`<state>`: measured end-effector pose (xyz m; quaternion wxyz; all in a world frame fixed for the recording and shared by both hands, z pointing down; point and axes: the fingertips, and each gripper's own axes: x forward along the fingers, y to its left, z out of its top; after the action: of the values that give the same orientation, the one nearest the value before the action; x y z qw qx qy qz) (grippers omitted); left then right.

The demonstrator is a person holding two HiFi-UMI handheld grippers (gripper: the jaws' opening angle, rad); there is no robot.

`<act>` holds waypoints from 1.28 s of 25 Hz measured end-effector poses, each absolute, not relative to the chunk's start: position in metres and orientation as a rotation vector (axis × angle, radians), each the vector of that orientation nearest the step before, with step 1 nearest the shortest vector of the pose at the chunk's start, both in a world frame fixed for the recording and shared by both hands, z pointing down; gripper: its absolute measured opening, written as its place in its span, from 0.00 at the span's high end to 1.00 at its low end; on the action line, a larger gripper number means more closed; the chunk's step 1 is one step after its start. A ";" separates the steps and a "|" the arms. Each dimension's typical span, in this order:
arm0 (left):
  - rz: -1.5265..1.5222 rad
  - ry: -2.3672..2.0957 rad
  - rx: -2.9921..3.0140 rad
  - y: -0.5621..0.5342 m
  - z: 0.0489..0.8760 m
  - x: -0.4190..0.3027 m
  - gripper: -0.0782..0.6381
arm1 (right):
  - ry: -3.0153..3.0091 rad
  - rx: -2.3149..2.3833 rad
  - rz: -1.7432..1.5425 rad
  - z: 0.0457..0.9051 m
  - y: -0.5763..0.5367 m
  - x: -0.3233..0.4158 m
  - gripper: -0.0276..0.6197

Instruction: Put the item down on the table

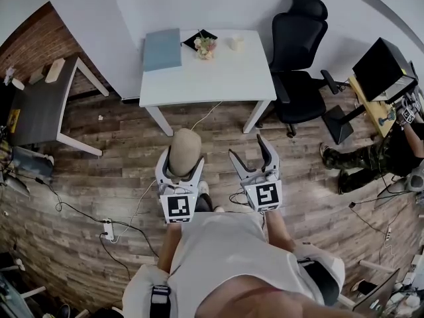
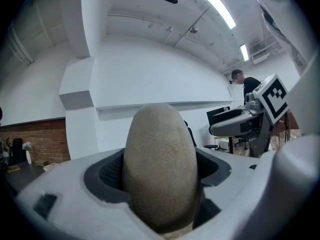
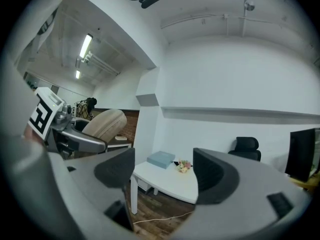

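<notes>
Our left tongs (image 1: 180,166) grip the tan, egg-shaped item (image 1: 184,150), with the pads pressed on its sides, above the wooden floor (image 1: 99,177) near us. Our right tongs (image 1: 248,150) stand wide open and empty, just to the right. The white table (image 1: 218,81) lies farther off, well apart from the item. It bears a blue box (image 1: 162,49) and small flowers (image 1: 205,46) along its far edge.

A white bench (image 1: 218,78) stands against the white wall (image 1: 232,5) on a wood-plank floor (image 1: 99,177). A black office chair (image 1: 301,58) sits just beside its right end. A dark side table (image 1: 36,105) stands at the left, near a brick wall (image 1: 33,42). Overhead, strip lights (image 2: 217,6) glow. Across the floor trail cables (image 1: 79,214), a power strip (image 1: 108,229) among them.
</notes>
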<state>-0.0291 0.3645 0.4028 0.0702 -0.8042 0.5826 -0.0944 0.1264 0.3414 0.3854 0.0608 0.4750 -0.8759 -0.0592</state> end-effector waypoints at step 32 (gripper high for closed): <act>-0.232 1.636 -2.509 0.220 0.404 -0.107 0.34 | -2.503 1.540 -0.197 0.391 0.211 0.057 0.42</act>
<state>-0.1065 0.2200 0.4042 0.0686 -0.8331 0.5434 -0.0771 0.0572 0.2109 0.3905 0.0979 0.5203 -0.8458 -0.0664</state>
